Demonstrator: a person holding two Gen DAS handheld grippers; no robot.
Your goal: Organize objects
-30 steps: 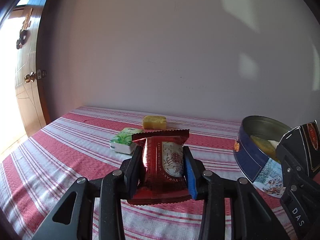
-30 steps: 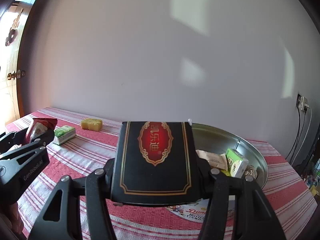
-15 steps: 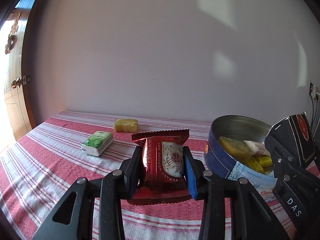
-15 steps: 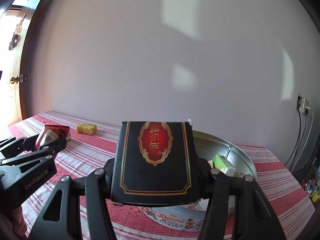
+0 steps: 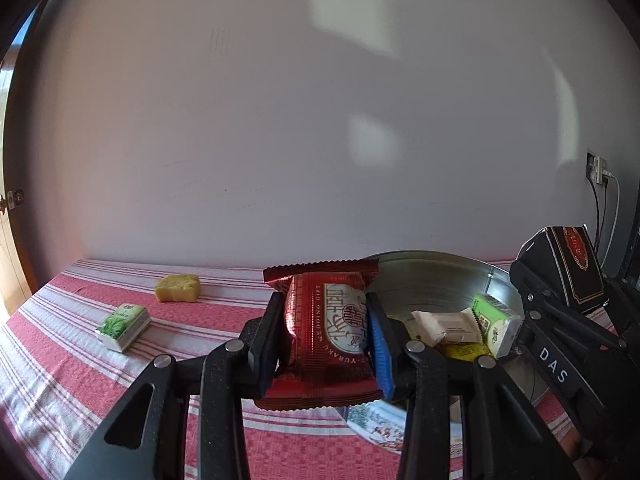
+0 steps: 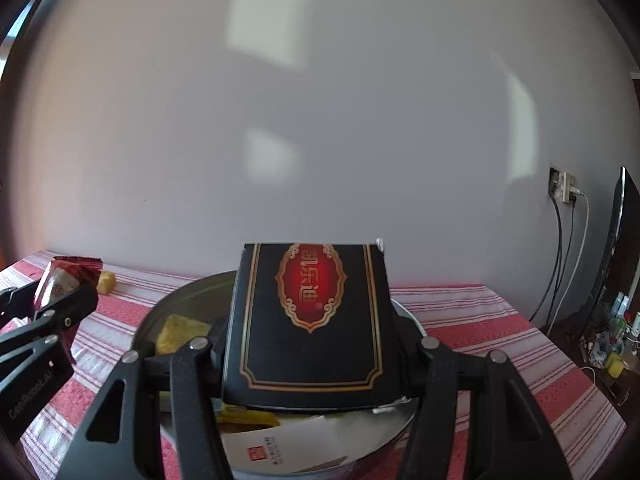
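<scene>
Plain pale wall fills the background, with a socket and hanging cables at its right edge. Below it lies the red-and-white striped tablecloth [image 5: 72, 376] on which I am working.

The largest object is the round metal tin with a blue printed side [image 5: 432, 276], the collection point for this sorting job. It already holds a white wrapped bar [image 5: 444, 326], a green-and-white small packet [image 5: 498, 326] and yellow items, so I judge the task well under way.

Next in size is the black rectangular box with a red-and-gold emblem [image 6: 312, 316]. My right gripper [image 6: 312, 360] is clamped on its two sides, carrying it flat and face-up directly over the tin. That position suits a straight release into the container.

My left gripper [image 5: 326, 334] is clamped on a shiny red foil snack pouch [image 5: 326, 332], held upright by its flanks so the crimped ends stay free. It hangs at the tin's near-left rim, beside the box, so I judge both loads are bound for the same container.

Two items remain on the cloth, well apart from the tin: a green-and-white tissue pack [image 5: 122, 326] and, behind it near the wall, a yellow sponge-like block [image 5: 178, 288]. I judge these are the remaining pickups.
</scene>
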